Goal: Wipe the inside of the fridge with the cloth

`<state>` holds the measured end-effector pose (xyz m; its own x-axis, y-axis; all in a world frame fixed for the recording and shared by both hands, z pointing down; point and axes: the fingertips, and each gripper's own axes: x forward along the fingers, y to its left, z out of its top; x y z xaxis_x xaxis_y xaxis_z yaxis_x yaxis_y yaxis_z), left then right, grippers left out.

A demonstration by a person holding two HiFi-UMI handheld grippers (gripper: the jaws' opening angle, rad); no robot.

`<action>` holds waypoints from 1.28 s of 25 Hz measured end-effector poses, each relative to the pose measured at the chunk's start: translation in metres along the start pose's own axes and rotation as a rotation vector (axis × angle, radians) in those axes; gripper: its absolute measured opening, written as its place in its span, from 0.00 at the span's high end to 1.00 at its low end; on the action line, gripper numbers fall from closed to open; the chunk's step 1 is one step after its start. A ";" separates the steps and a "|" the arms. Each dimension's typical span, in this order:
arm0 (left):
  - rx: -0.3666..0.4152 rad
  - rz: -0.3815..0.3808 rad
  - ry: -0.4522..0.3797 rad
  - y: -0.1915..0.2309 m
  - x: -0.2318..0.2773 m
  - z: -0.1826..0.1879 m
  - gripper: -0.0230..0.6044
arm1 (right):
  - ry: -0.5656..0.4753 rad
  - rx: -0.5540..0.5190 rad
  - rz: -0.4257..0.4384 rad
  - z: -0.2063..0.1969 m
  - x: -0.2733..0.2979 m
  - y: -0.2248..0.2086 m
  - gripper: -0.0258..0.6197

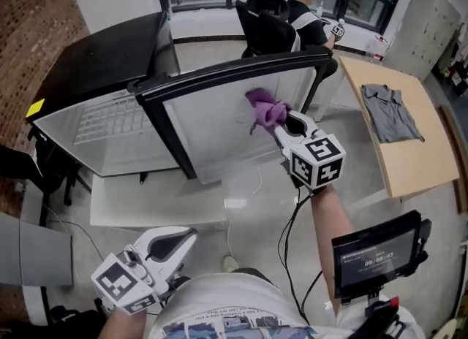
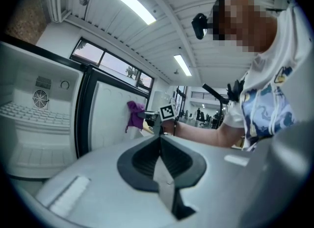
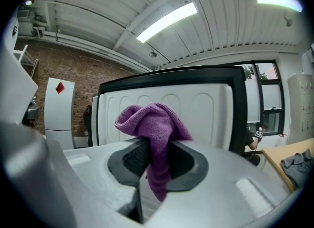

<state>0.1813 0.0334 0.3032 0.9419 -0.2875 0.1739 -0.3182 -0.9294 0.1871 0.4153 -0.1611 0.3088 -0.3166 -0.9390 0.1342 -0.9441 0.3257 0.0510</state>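
Cloth (image 1: 267,109) bunched, pinched in closed right tool (image 1: 287,120), seemingly against inner panel of open fridge door (image 1: 219,133) | left tool (image 1: 181,241) closed, empty, low by waist | advice: grip firm, press wad flat, overlap strokes, cover corners.

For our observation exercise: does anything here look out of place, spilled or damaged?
Only a grey shirt, spread flat on the wooden table to the right of the open fridge, looks out of place for a cleaning job. Nothing looks spilled or damaged.
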 end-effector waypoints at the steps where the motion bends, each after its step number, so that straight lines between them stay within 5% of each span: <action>1: 0.000 -0.002 0.002 -0.001 0.001 -0.001 0.95 | 0.000 0.001 -0.018 -0.001 -0.004 -0.008 0.84; 12: 0.002 -0.014 0.011 -0.003 0.005 -0.002 0.95 | 0.026 0.015 -0.197 -0.012 -0.030 -0.073 0.84; 18: -0.005 -0.007 0.013 -0.003 -0.002 -0.001 0.95 | 0.012 0.055 -0.209 -0.012 -0.036 -0.075 0.84; 32: -0.021 0.020 0.021 -0.003 -0.028 -0.006 0.95 | -0.017 0.024 0.289 -0.021 0.016 0.117 0.84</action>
<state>0.1556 0.0451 0.3033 0.9328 -0.3010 0.1981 -0.3395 -0.9184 0.2034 0.3022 -0.1355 0.3379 -0.5745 -0.8092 0.1227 -0.8161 0.5778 -0.0100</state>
